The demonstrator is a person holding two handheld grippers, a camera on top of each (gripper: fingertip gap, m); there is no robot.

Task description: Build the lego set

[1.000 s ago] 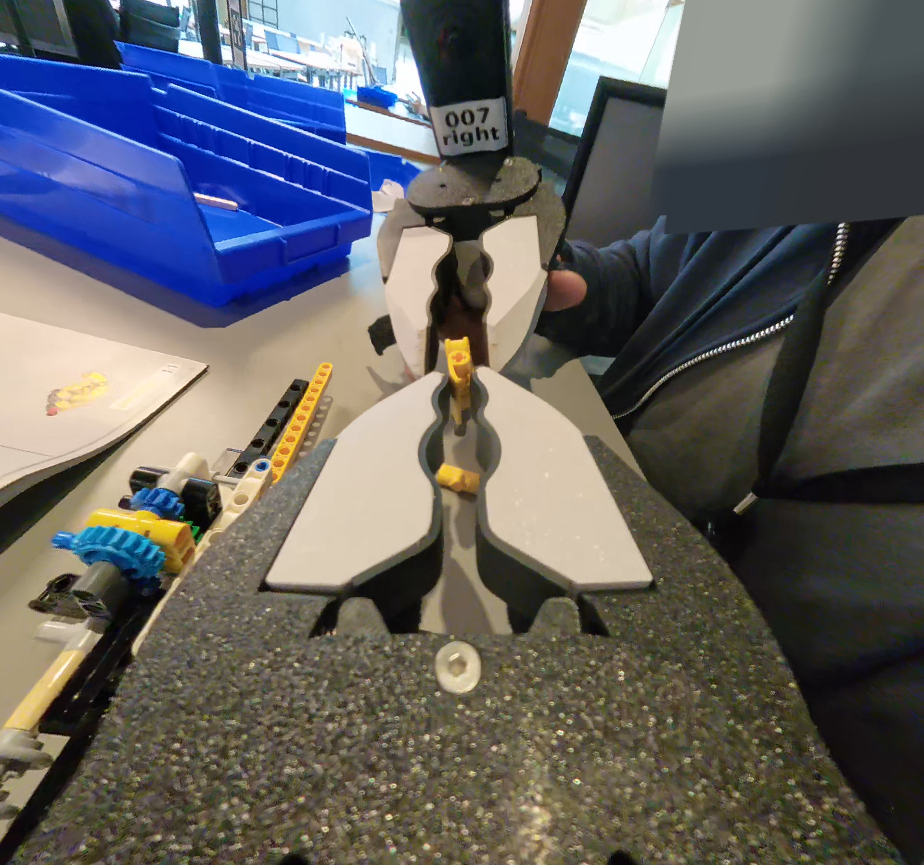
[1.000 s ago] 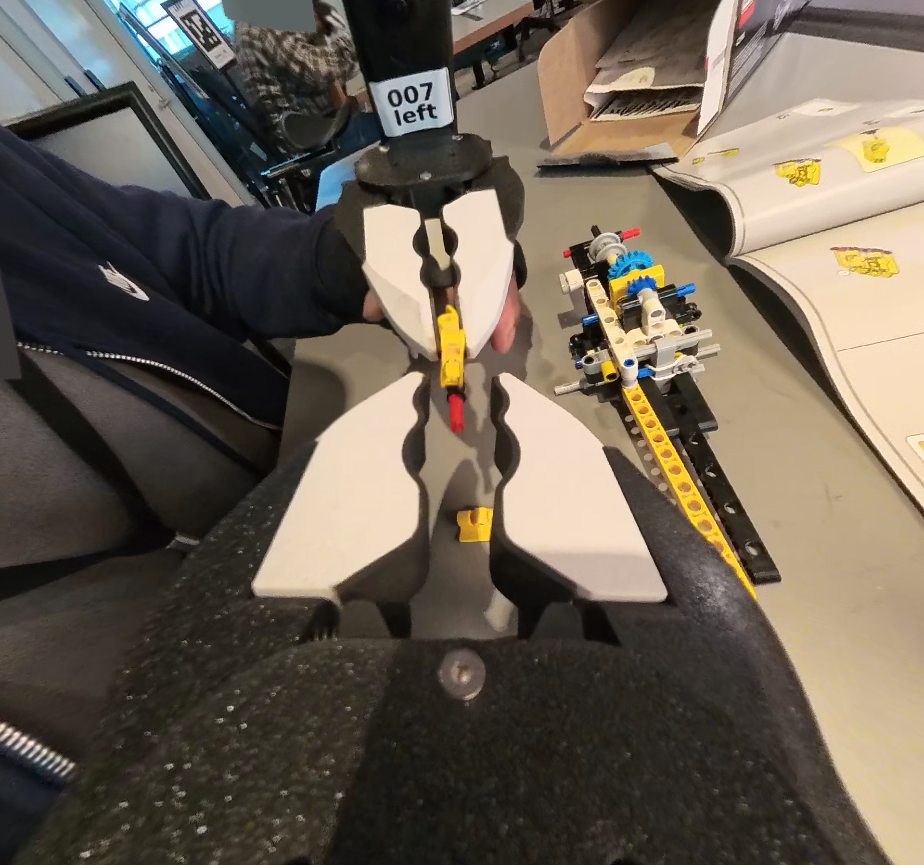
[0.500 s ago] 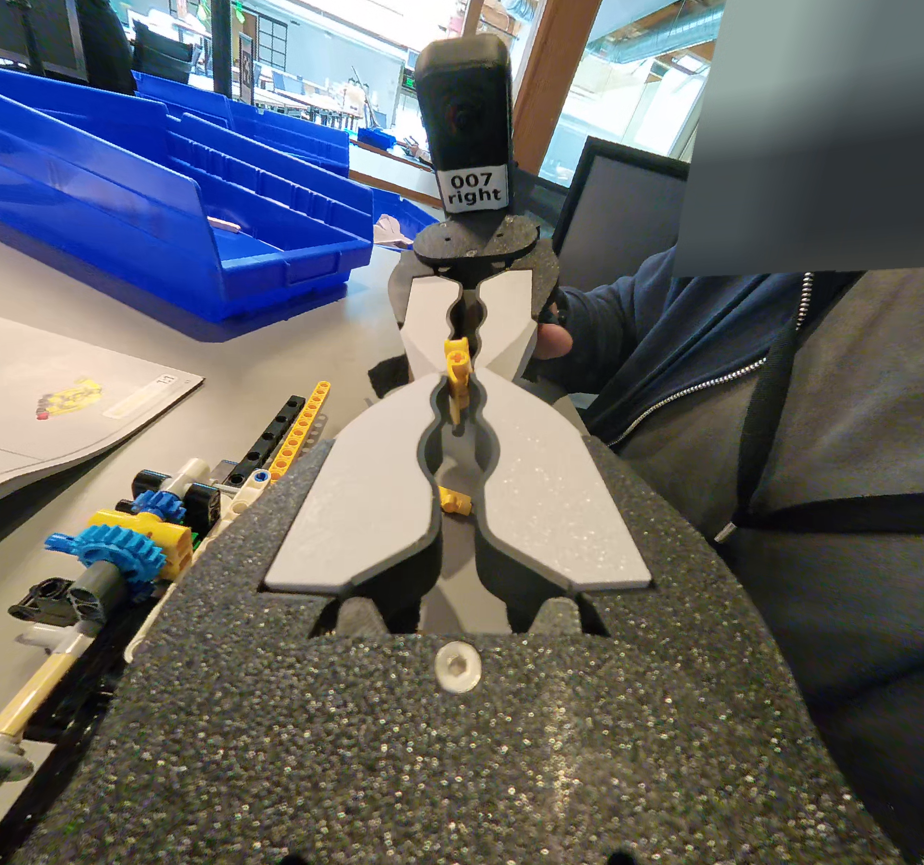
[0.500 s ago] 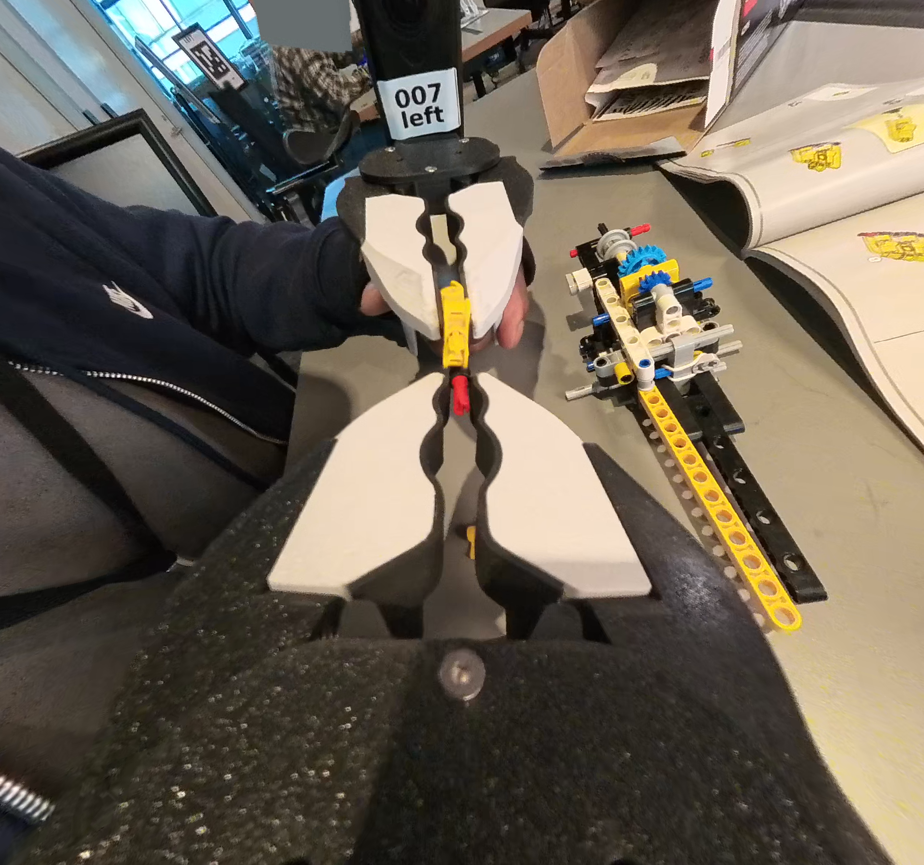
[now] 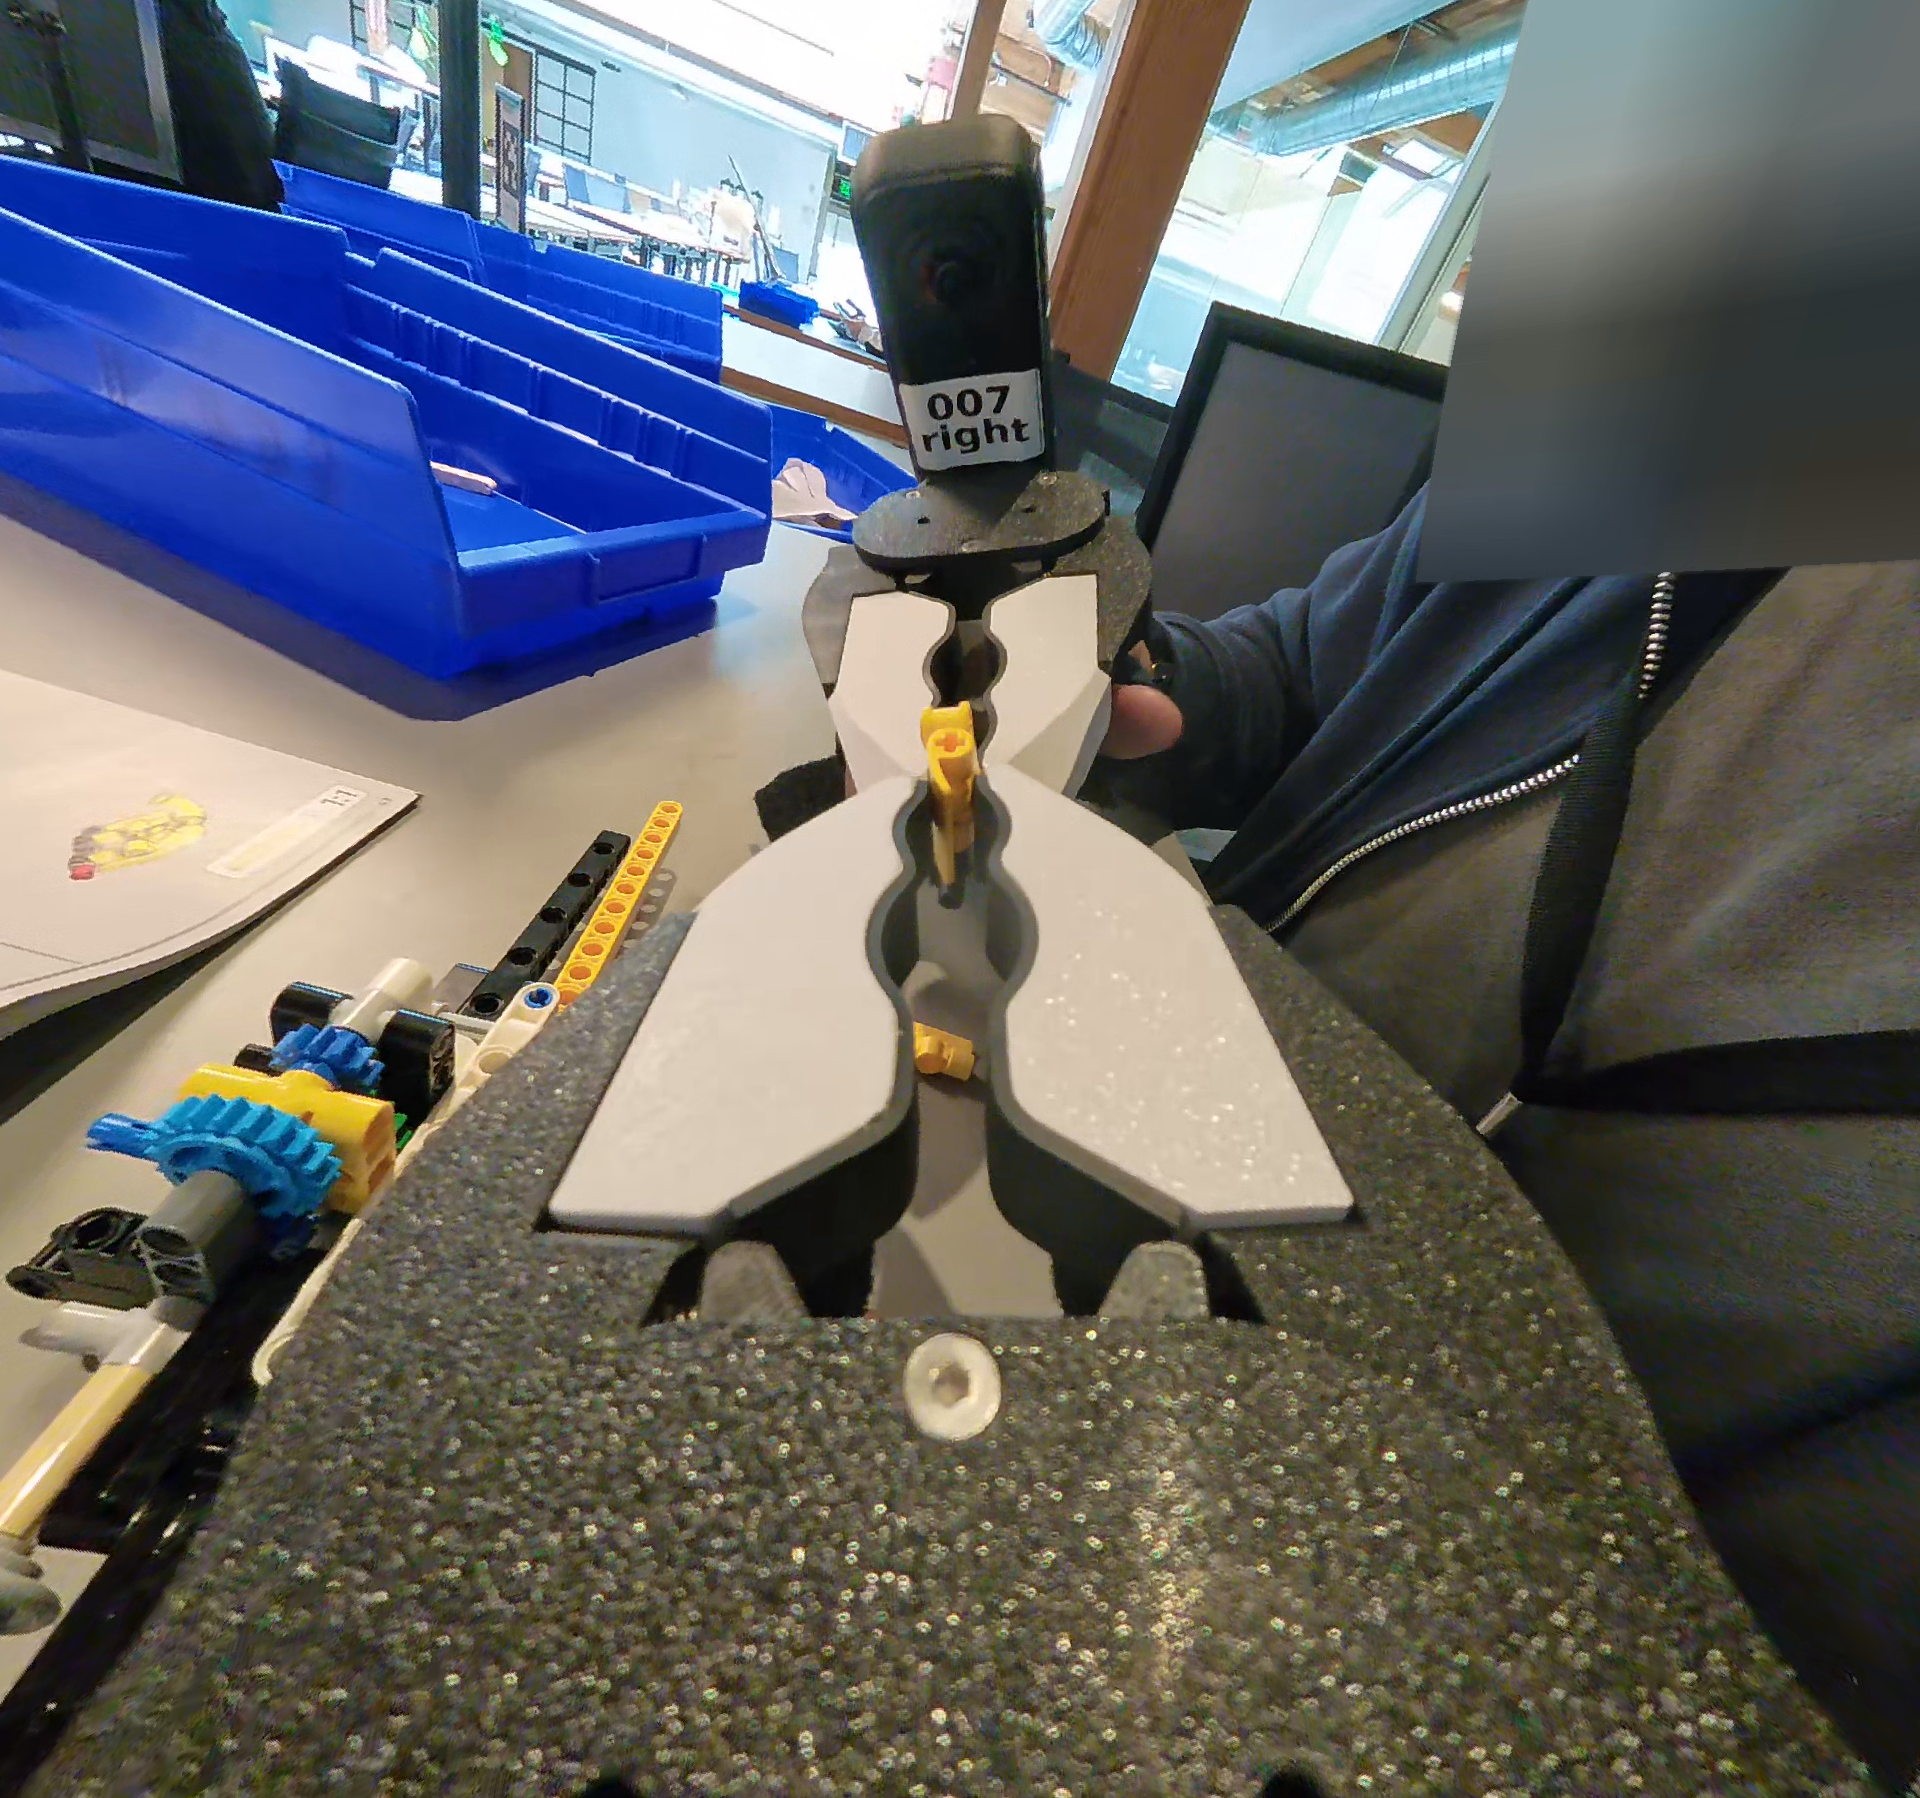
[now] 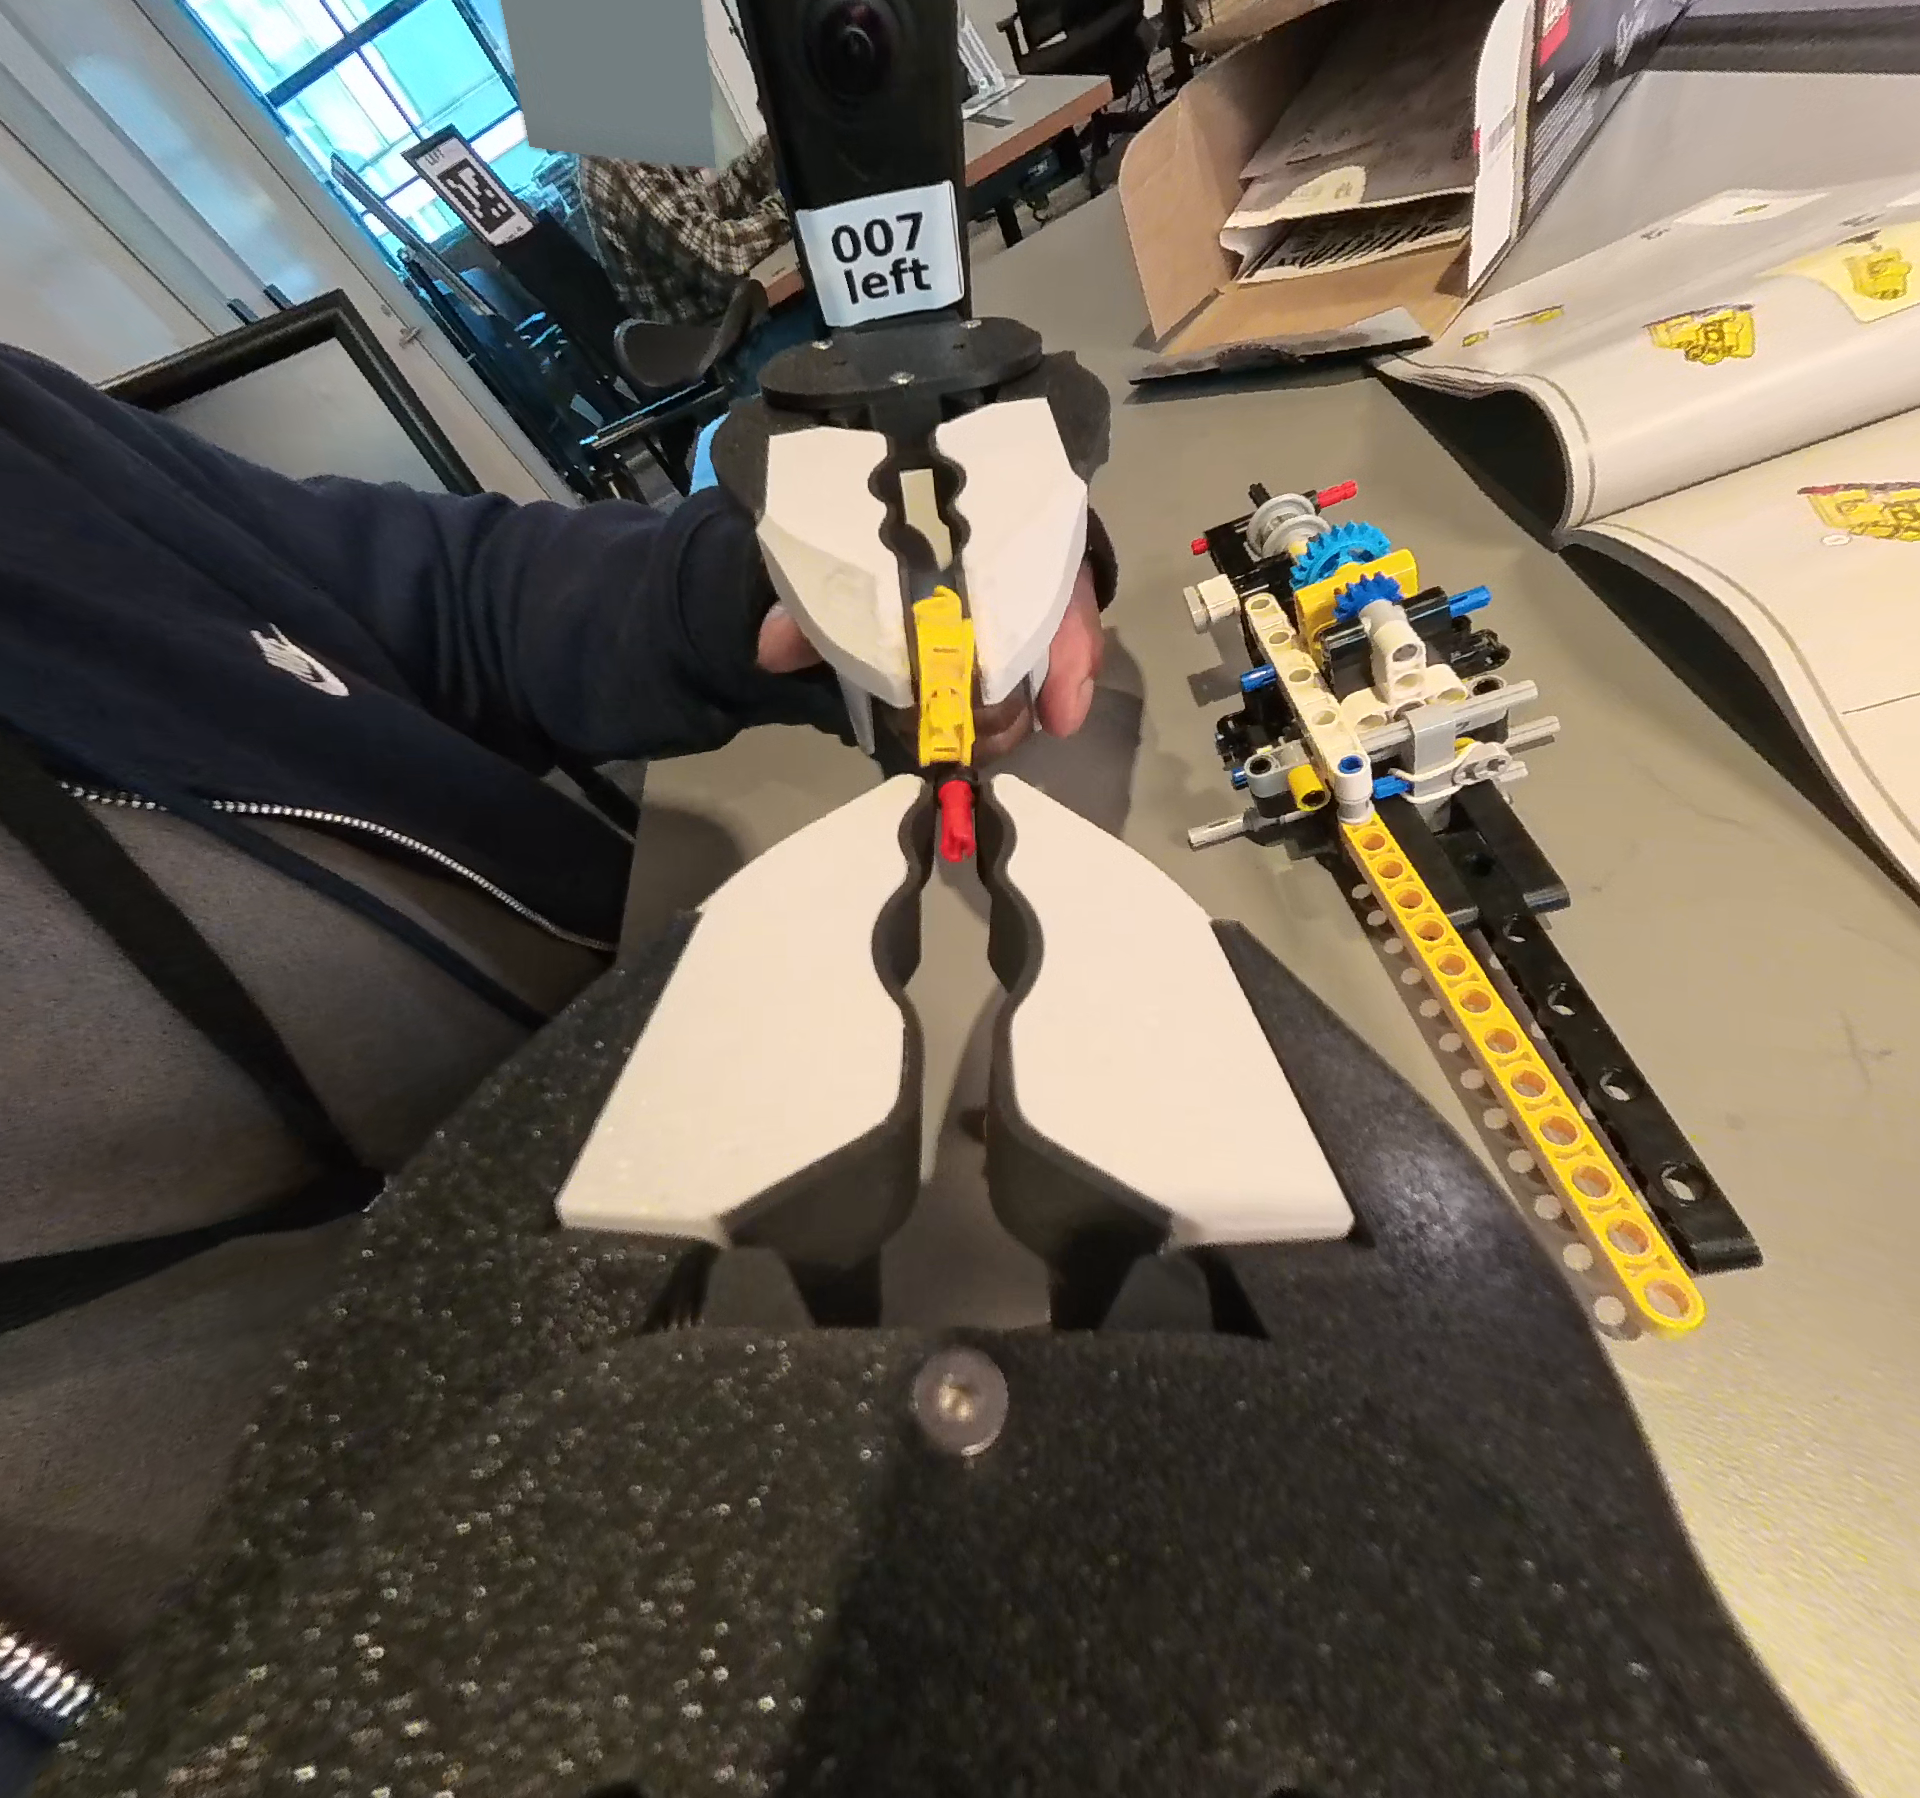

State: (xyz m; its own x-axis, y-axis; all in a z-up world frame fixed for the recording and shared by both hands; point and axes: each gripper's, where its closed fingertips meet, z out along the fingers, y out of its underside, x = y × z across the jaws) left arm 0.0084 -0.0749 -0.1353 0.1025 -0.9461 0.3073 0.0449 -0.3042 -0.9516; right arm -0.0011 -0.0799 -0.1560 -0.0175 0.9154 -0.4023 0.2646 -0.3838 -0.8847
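Observation:
My left gripper (image 5: 951,792) is shut on a small yellow connector (image 5: 948,782), held in the air. A red pin (image 6: 954,818) sticks out of the connector's end (image 6: 942,683). My right gripper (image 6: 954,803) faces the left gripper (image 6: 940,699) tip to tip, with its fingers closed around the red pin. In the left wrist view the right gripper (image 5: 956,740) stands just behind the connector. The partly built model (image 6: 1371,699), with blue gears, a yellow beam (image 6: 1496,1052) and a black beam, lies on the table; it also shows in the left wrist view (image 5: 260,1156).
A loose small yellow piece (image 5: 940,1047) lies on the table under the grippers. Blue bins (image 5: 416,501) stand at the back. An open instruction booklet (image 6: 1766,543) and a cardboard set box (image 6: 1455,138) lie beyond the model. The person's torso is close beside the grippers. The grippers are tip to tip, or close to it.
My right gripper has gone from open to closed around the red pin. The two grippers have come together tip to tip and risen a little above the table.

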